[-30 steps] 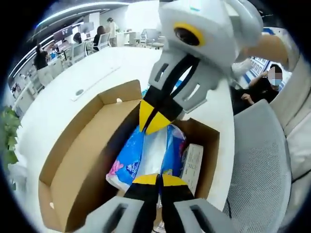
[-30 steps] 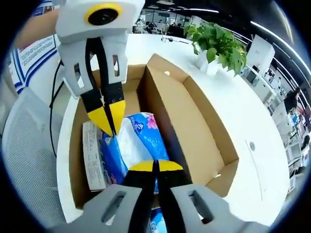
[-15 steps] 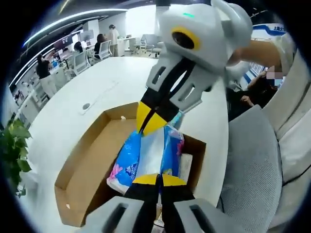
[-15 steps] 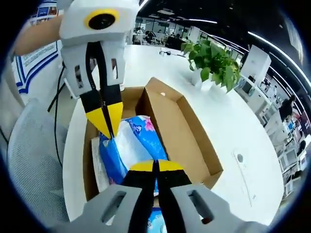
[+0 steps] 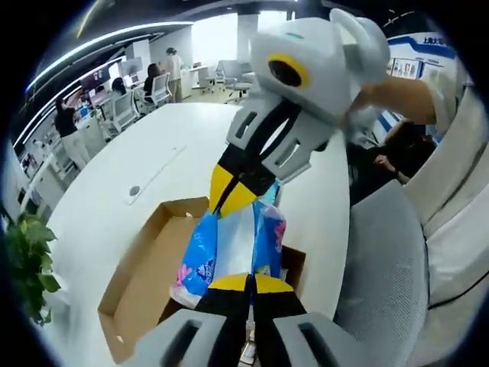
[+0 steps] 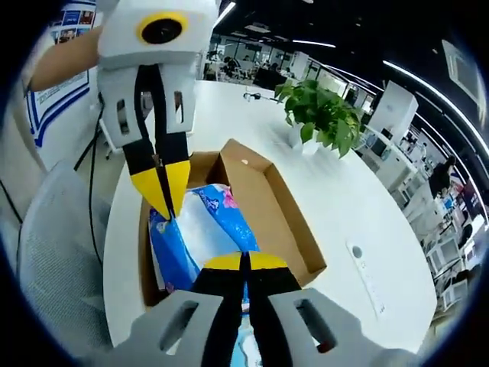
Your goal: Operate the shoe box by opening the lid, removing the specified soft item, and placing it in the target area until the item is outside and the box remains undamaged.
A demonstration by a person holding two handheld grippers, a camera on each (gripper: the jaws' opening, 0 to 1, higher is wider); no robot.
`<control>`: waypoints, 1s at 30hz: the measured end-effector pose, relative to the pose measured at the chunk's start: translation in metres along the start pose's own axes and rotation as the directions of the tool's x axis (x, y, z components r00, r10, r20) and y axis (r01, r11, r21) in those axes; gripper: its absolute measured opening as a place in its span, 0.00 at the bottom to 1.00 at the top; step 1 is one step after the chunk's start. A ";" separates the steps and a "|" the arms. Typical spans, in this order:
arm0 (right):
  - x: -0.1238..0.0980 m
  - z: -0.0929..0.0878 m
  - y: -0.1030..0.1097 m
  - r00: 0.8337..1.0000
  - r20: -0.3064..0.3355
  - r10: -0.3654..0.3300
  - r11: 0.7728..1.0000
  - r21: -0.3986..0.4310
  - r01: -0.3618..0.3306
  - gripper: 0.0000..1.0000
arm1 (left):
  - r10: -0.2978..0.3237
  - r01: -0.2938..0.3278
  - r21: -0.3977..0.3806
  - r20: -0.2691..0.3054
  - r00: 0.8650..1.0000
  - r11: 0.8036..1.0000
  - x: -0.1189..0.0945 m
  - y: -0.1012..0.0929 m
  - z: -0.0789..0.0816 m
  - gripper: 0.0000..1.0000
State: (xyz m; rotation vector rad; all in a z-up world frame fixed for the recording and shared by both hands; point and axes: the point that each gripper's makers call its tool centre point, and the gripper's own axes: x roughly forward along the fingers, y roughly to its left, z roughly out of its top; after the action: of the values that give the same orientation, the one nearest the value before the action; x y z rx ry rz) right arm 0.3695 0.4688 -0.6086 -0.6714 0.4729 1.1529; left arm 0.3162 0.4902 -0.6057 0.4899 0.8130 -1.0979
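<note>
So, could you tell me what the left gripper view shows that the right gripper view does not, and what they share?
The left gripper view alone has a grey mesh chair beside the table and people seated at desks far off. The right gripper view alone has a potted plant standing on the white table past the box. Both show the open cardboard shoe box and the blue tissue pack, pinched at opposite ends by the left gripper and the right gripper.

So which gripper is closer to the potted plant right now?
Left, as a judgement. In the left gripper view the potted plant sits beside the left gripper; the right gripper sees it beyond the shoe box.
</note>
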 end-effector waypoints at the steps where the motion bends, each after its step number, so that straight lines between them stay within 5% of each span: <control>1: -0.003 -0.001 -0.001 1.000 -0.001 -0.004 1.000 0.000 0.004 0.00 | -0.004 0.004 0.006 0.001 1.000 1.000 0.001 -0.002 0.004 0.00; 30: -0.078 -0.077 -0.042 0.987 -0.062 -0.149 0.987 0.059 0.153 0.00 | -0.119 0.115 0.105 0.032 0.992 0.988 0.066 -0.032 0.085 0.00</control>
State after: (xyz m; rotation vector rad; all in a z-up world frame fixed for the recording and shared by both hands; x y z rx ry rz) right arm 0.3819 0.3523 -0.6029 -0.6744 0.4968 0.9743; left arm 0.3292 0.3789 -0.6034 0.5113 0.7619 -1.2591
